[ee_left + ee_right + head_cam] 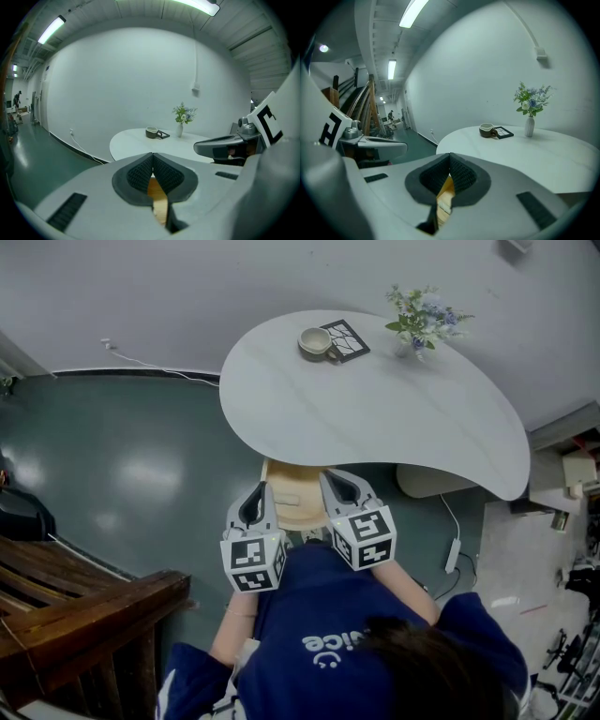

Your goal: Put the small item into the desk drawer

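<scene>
My left gripper (260, 489) and right gripper (331, 475) hang side by side at the near edge of the white oval table (375, 418). Both point toward it, over a light wooden piece (295, 495) that juts out below the tabletop. Whether that piece is the drawer I cannot tell. In the left gripper view the left gripper (152, 153) is shut, pads together, with only pale wood showing below. The right gripper (450, 154) in its own view is shut the same way, with nothing between its pads. No small loose item shows near either gripper.
On the table's far side stand a mug (315, 341), a dark framed square (347, 339) and a vase of flowers (422, 320). Dark wooden stairs (84, 606) sit at the lower left. A white cable (159, 367) runs along the wall, and a white adapter (454, 554) lies on the floor to the right.
</scene>
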Action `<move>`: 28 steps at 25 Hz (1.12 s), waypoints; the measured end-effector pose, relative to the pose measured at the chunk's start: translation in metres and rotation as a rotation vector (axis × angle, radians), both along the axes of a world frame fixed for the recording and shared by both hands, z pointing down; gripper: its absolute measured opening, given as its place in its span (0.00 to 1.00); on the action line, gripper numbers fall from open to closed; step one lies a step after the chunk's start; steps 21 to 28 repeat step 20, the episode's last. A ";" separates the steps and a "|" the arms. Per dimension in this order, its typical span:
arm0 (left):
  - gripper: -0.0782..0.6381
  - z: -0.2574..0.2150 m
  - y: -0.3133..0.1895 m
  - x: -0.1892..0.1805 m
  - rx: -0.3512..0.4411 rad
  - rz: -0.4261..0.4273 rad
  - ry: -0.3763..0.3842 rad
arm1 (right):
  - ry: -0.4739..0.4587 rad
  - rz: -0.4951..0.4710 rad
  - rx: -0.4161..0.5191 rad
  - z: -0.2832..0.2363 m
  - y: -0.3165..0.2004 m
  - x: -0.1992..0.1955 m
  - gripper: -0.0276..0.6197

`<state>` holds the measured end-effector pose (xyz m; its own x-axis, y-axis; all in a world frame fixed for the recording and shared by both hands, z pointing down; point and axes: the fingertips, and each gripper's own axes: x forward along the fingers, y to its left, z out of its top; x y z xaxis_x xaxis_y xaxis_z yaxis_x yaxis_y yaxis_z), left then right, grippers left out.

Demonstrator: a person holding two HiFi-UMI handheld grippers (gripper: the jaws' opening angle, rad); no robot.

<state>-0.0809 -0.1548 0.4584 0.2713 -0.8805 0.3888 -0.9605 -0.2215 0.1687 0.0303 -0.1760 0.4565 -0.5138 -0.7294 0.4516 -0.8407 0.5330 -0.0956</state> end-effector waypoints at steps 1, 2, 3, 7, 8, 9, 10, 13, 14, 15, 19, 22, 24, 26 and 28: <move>0.11 0.000 0.000 0.000 0.000 0.001 0.000 | 0.001 0.001 0.001 0.000 0.000 0.000 0.05; 0.11 0.000 0.000 0.001 0.000 0.002 0.000 | 0.005 0.003 0.002 0.001 0.001 0.000 0.05; 0.11 0.000 0.000 0.001 0.000 0.003 0.001 | 0.009 0.003 0.002 0.002 0.001 0.000 0.05; 0.11 0.002 -0.001 0.001 -0.004 0.003 0.001 | 0.015 0.000 0.000 0.004 0.000 0.000 0.05; 0.11 0.002 -0.001 0.001 -0.004 0.003 0.000 | 0.014 0.001 0.000 0.004 0.000 0.000 0.05; 0.11 0.002 -0.002 0.001 -0.004 0.002 -0.001 | 0.013 0.001 0.000 0.005 -0.001 0.000 0.05; 0.11 0.002 -0.002 0.001 -0.003 0.002 -0.003 | 0.013 0.001 0.000 0.005 -0.001 0.000 0.05; 0.11 0.004 -0.004 0.002 -0.007 0.004 -0.003 | 0.008 -0.008 -0.004 0.007 -0.003 0.000 0.05; 0.11 0.005 -0.005 0.002 -0.010 0.005 -0.001 | 0.006 -0.012 -0.006 0.008 -0.004 -0.001 0.05; 0.11 0.006 -0.006 0.003 -0.012 0.005 0.001 | 0.006 -0.014 -0.007 0.008 -0.004 -0.001 0.05; 0.11 0.006 -0.009 0.002 -0.011 -0.003 0.011 | 0.019 -0.025 -0.002 0.009 -0.007 -0.002 0.05; 0.11 0.006 -0.010 0.002 -0.010 -0.006 0.013 | 0.023 -0.028 0.001 0.009 -0.008 -0.002 0.05; 0.11 0.006 -0.010 0.002 -0.010 -0.006 0.013 | 0.023 -0.028 0.001 0.009 -0.008 -0.002 0.05; 0.11 0.006 -0.010 0.002 -0.010 -0.006 0.013 | 0.023 -0.028 0.001 0.009 -0.008 -0.002 0.05; 0.11 0.006 -0.010 0.002 -0.010 -0.006 0.013 | 0.023 -0.028 0.001 0.009 -0.008 -0.002 0.05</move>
